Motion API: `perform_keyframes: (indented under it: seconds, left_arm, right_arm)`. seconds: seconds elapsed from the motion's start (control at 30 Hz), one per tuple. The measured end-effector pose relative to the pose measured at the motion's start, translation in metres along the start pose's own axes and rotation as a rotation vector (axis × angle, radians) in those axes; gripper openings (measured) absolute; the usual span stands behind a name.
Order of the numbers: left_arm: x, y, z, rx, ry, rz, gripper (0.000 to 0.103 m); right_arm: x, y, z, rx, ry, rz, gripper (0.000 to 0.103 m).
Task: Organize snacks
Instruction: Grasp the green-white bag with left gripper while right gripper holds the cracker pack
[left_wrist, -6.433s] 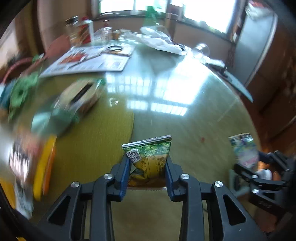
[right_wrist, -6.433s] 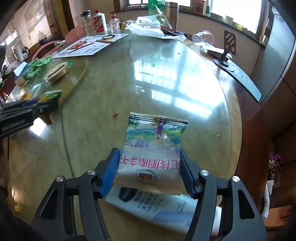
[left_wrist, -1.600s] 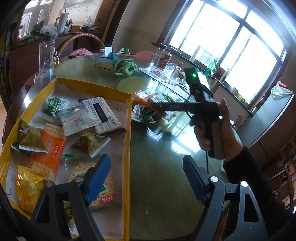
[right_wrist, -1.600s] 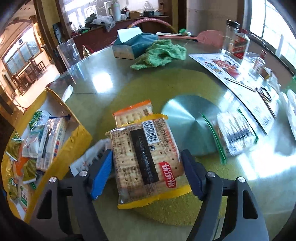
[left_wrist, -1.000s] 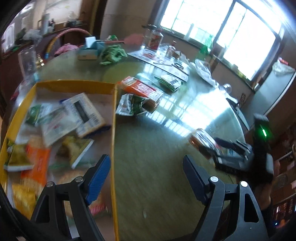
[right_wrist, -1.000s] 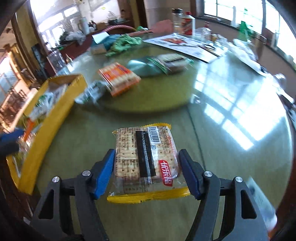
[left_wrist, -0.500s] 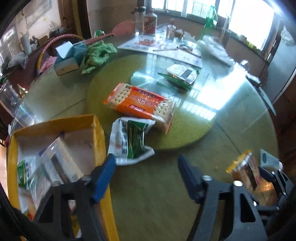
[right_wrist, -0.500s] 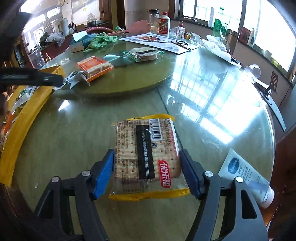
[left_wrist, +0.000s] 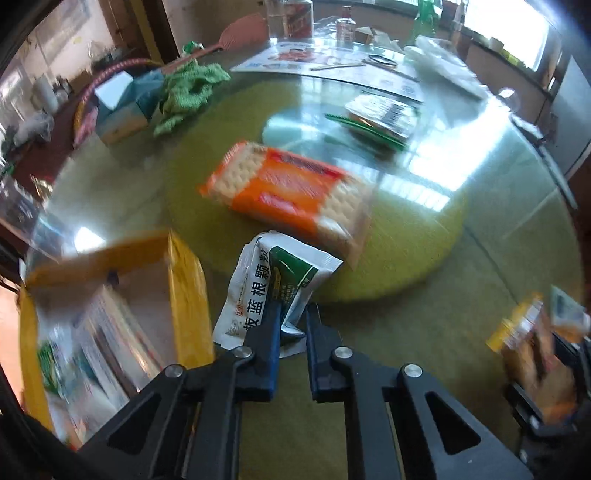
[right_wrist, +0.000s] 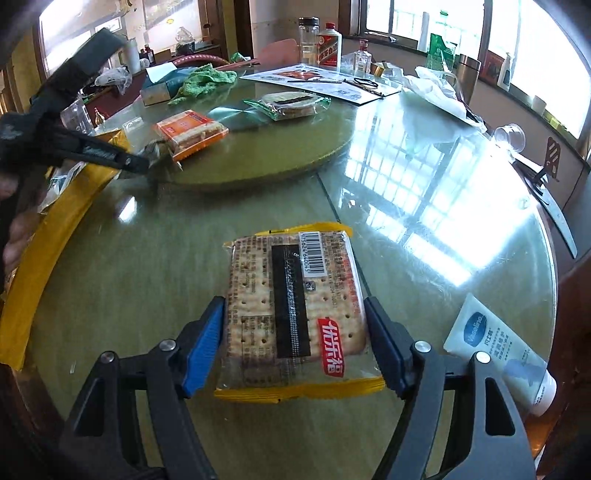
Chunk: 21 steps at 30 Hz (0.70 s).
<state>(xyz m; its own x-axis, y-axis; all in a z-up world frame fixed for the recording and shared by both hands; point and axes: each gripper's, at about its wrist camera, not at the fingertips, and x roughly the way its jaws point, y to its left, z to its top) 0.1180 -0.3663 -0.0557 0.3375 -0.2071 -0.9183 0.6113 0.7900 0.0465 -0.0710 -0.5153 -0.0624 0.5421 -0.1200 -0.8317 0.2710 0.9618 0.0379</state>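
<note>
1. The left tongs (left_wrist: 291, 314) are squeezing down on the white-and-green sachet (left_wrist: 273, 291), jaws nearly together after just closing, and the packet's lower edge is crumpling between the blue pads.
2. That sachet is lying at the rim of the green turntable (left_wrist: 413, 236), just beside the yellow box (left_wrist: 186, 284), with its long axis running away from the tongs and leaning to the right; bold dark characters are running along its white side, and a green panel is covering its right half.
3. The right tongs (right_wrist: 295, 328) are standing wide, their jaws having just been opening a little, with the cracker pack (right_wrist: 291, 310) between the pads; both pads are sitting right at its sides.
4. The cracker pack is lying flat on the glass worktop (right_wrist: 424, 206), long axis pointing straight away from the tongs, barcode at the far end; it is showing clear wrap over tan crackers, a black centre strip, a red label and yellow end seals.
5. Further out, an orange cracker pack (left_wrist: 288, 192) is resting on the turntable, touching the sachet's far corner.
6. A white lotion tube (right_wrist: 498, 350) is lying to the right of the right tongs, near the worktop's edge.
</note>
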Motion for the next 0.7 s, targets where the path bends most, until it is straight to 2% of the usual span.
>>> perform_keyframes:
  seconds: [0.07,0.2,0.27,0.33,0.4,0.5,0.63,0.7]
  left_arm:
    - [-0.012,-0.013,-0.017,0.032,-0.006,-0.032,0.01]
    - [-0.04,-0.042,-0.074,0.106,-0.006,-0.103,0.01]
    - [-0.053,-0.048,-0.097,0.098,-0.023,-0.147,0.01]
    - [-0.069,-0.044,-0.117,0.049,-0.061,-0.199,0.01]
    - [-0.09,-0.032,-0.131,-0.029,-0.113,-0.287,0.009]
    - [-0.113,-0.012,-0.142,-0.13,-0.184,-0.348,0.009]
    - [-0.124,0.004,-0.151,-0.193,-0.228,-0.365,0.009]
    - [-0.126,0.01,-0.155,-0.206,-0.236,-0.363,0.009]
  right_arm:
    - [-0.001,0.001,-0.001,-0.001,0.0,0.0,0.075]
    - [-0.002,0.002,-0.004,-0.007,-0.006,0.001,0.075]
    - [-0.004,0.005,-0.006,-0.014,-0.004,0.006,0.075]
    - [-0.006,0.007,-0.01,-0.018,-0.008,0.005,0.073]
    - [-0.009,0.009,-0.013,-0.022,-0.009,0.006,0.07]
    - [-0.014,0.015,-0.018,-0.021,-0.009,0.01,0.069]
    - [-0.018,0.025,-0.024,-0.026,-0.023,0.02,0.069]
    - [-0.021,0.03,-0.026,-0.007,-0.029,0.057,0.069]
